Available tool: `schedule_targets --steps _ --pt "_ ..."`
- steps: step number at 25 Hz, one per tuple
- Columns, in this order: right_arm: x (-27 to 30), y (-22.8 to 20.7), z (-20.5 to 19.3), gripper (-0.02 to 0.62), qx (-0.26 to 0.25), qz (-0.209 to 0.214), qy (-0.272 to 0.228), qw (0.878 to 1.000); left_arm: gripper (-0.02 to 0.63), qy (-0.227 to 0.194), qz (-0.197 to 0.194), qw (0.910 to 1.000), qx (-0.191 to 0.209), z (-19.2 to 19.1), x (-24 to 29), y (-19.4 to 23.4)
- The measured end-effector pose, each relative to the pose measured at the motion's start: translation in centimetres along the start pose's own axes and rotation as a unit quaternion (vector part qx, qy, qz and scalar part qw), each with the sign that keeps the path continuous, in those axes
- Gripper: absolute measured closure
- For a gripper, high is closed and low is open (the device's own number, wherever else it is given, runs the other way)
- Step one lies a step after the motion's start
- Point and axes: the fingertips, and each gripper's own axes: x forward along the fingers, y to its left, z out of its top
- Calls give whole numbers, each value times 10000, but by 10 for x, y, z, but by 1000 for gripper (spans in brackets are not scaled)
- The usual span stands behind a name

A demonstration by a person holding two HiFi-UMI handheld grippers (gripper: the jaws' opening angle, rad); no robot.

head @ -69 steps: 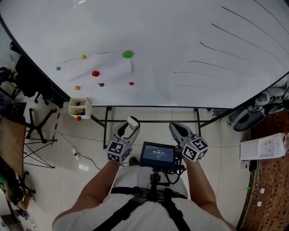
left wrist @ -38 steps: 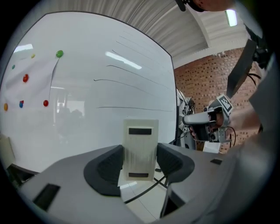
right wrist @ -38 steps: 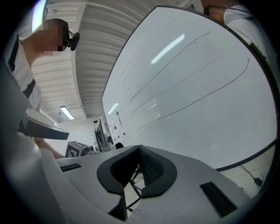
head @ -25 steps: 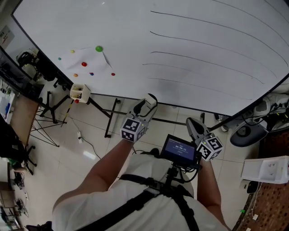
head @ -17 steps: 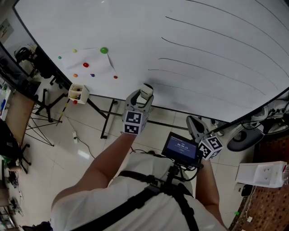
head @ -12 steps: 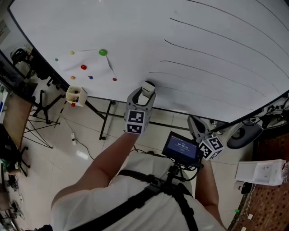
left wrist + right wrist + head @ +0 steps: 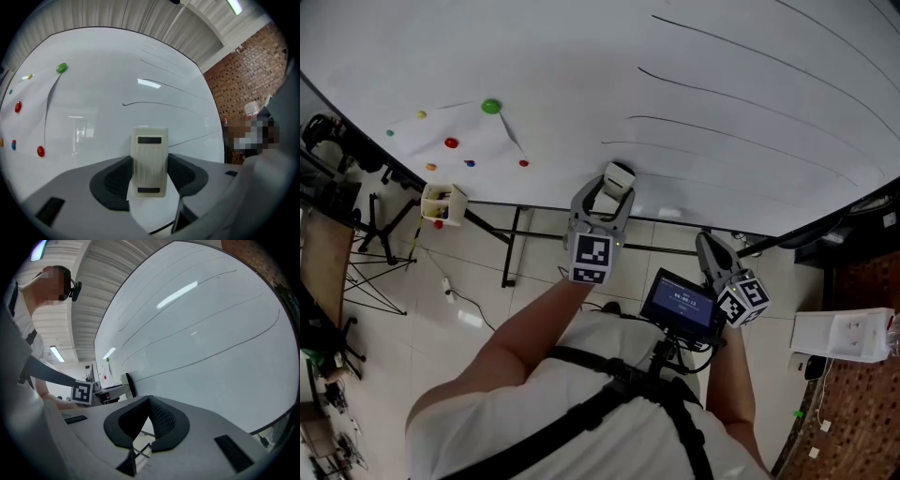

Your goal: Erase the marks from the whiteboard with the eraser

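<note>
Left gripper (image 7: 149,174) clamped on the cream rectangular plastic eraser (image 7: 149,161) – held at the lower part of the large white whiteboard (image 7: 581,56), near the curved black marker lines (image 7: 722,141). Right gripper (image 7: 147,420) closed, empty – low, clear of the board.

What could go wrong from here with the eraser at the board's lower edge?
The eraser is held only by one end in the left gripper; pressing on the whiteboard could twist it loose. The black lines run far up and right, so short strokes may miss much. Sweeping left could dislodge the magnet-held paper.
</note>
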Motion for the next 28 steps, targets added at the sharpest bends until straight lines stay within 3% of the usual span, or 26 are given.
schedule_targets --steps 5,10,15,21,23,28 --pt "13 -15 -17 575 99 70 93 9999 341 224 -300 9990 227 -20 18 -17" --pt "14 -23 -12 575 36 321 170 9993 339 117 -174 9996 188 -19 18 -19" --pt "5 -38 3 575 8 451 164 9988 342 215 632 9977 -71 -23 3 21" --pt "-13 -57 16 575 135 510 164 9985 342 467 1508 9866 -419 -26 -12 55" --pt "-16 -63 22 575 148 552 95 9983 342 500 1512 9858 -529 -24 -6 41" --pt "-25 -72 33 575 142 728 28 9972 339 522 993 9928 -419 -15 31 -37"
